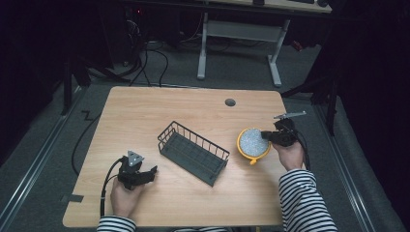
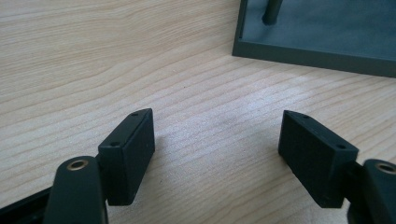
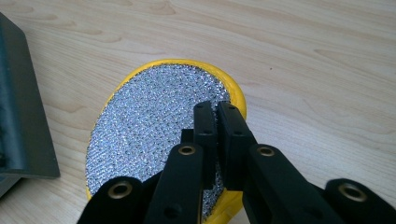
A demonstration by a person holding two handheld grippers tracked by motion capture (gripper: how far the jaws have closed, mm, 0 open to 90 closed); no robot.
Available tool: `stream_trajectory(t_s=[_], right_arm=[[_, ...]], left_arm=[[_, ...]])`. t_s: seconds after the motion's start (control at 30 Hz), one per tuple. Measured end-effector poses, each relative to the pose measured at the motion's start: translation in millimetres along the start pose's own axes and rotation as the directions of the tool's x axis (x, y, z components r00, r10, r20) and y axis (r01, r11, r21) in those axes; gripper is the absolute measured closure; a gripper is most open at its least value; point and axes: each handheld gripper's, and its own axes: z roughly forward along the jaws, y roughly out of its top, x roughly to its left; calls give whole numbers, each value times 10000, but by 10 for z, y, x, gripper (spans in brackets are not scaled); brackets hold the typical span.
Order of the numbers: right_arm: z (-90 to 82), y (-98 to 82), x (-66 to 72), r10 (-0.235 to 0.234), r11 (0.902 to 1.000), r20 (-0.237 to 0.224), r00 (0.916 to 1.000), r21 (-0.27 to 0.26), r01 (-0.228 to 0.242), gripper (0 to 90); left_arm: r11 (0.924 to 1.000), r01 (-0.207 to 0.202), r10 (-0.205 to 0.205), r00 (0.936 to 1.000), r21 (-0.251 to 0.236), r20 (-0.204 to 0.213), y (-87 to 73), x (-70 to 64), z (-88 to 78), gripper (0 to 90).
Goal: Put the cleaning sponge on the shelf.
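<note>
A round scrubbing pad [image 1: 251,141] with a yellow rim and a glittery silver face [image 3: 154,121] lies right of the table's centre. My right gripper [image 1: 265,137] comes in from the pad's right side, and its jaws [image 3: 217,109] are pressed together over the near rim, shut on the pad's edge. A dark grey wire basket [image 1: 193,152] stands slantwise in the middle of the table. My left gripper [image 1: 151,173] rests low at the front left, just short of the basket's corner [image 2: 317,46]. It is open [image 2: 217,116], with bare wood between the fingers.
The wooden table [image 1: 145,111] has a grey cable grommet [image 1: 230,102] near its far edge. The basket's solid grey side [image 3: 18,116] stands close to the left of the pad. A strip of tape [image 1: 72,198] sits at the table's front left corner.
</note>
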Motion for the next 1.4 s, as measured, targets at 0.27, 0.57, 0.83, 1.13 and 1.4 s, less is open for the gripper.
stream_trajectory(t_s=[0.27, 0.57, 0.83, 1.13, 1.4], right_arm=[[-151, 14, 5, -133, 9994, -39, 9999, -318, 131, 873], [-376, 144, 159, -721, 9933, -132, 9973, -912, 706, 872], [-489, 244, 343, -1079, 9867, -366, 9935, -1258, 1025, 873], [-569, 393, 553, -1579, 9754, -783, 9843, -1677, 1432, 872], [-552, 493, 787, -2025, 9673, -1108, 9730, -1778, 1811, 872]], left_arm=[[10000, 7, -7, 10000, -2, -5, 0, -1, 1, 276], [10000, 10, -10, 10000, -3, -2, 0, -1, 1, 276], [10000, 6, -6, 10000, 3, 24, 0, 0, 1, 271], [10000, -11, 11, 10000, 5, 9, 1, -2, 1, 270], [10000, -5, 5, 10000, 4, 13, 0, -2, 1, 270]])
